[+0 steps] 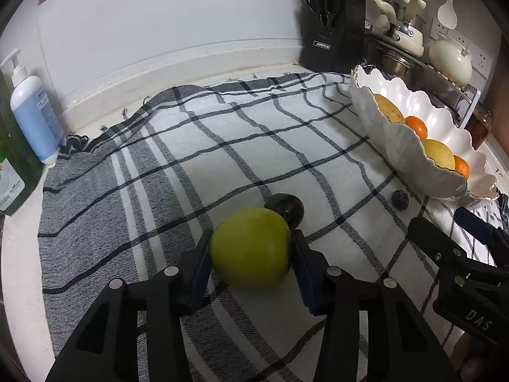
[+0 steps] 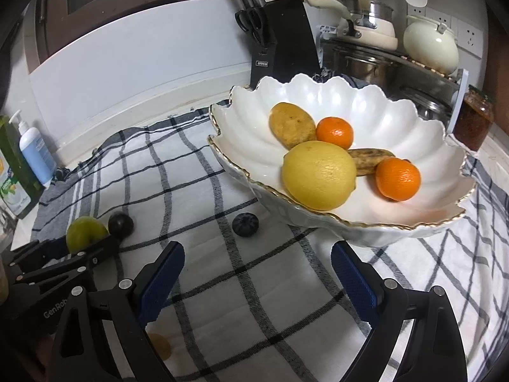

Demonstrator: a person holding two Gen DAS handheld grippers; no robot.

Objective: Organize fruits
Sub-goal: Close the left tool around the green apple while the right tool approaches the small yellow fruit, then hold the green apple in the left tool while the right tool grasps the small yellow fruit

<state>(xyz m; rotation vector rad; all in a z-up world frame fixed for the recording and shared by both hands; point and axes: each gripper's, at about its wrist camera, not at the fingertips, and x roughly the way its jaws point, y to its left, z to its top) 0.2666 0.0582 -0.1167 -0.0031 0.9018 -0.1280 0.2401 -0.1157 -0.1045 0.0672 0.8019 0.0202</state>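
My left gripper (image 1: 251, 251) is shut on a green apple (image 1: 251, 251), low over the checked cloth; it also shows in the right wrist view (image 2: 84, 232). A dark plum (image 1: 286, 208) lies just behind the apple. A small dark fruit (image 1: 400, 199) lies near the white scalloped bowl (image 1: 400, 146). The bowl (image 2: 366, 108) holds a yellow citrus (image 2: 318, 175), two oranges (image 2: 397, 178), a potato-like fruit (image 2: 291, 124) and a brownish banana (image 2: 369, 157). My right gripper (image 2: 257, 277) is open and empty in front of the bowl.
A black knife block (image 1: 334, 31) stands at the back. Pots and a kettle (image 2: 429, 44) sit on a rack at the right, with a jar (image 2: 474, 117) beside it. A blue soap bottle (image 1: 31, 114) and a green bottle (image 1: 12, 165) stand at the left.
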